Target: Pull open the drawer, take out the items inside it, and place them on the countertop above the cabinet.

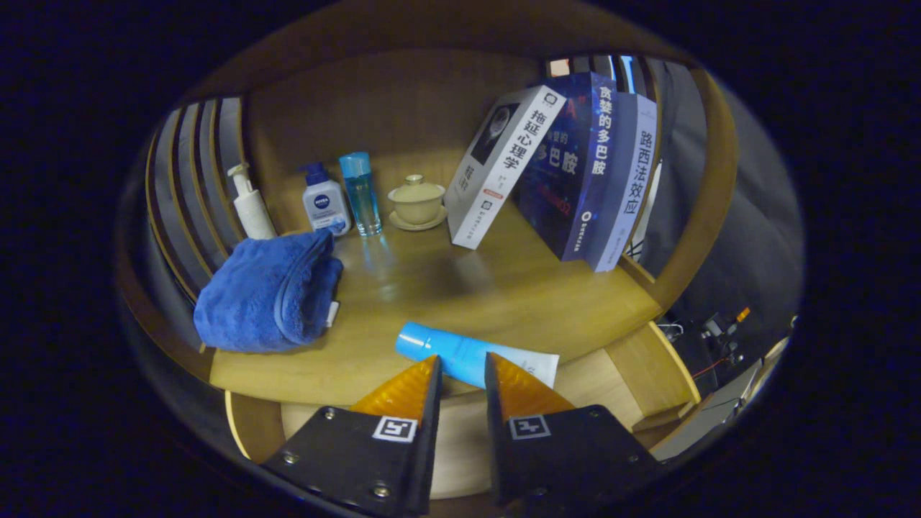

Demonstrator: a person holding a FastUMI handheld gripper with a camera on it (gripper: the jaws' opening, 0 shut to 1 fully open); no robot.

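A light blue tube (460, 354) with a white end lies crosswise on the wooden countertop (504, 295), close to its front edge. It sits just beyond the tips of my gripper (462, 360). The fingers stand a narrow gap apart and the tube shows through that gap. Neither finger presses on it, since the tube's length runs across both tips. Below the countertop edge, the pulled-out wooden drawer (647, 370) shows to the right of the fingers and under them. The fingers hide what is inside it.
A folded blue towel (270, 291) lies on the countertop's left. At the back stand a white pump bottle (250, 203), a small lotion bottle (324, 201), a clear blue bottle (360, 193) and a lidded cup on a saucer (416, 202). Three leaning books (568, 165) fill the right.
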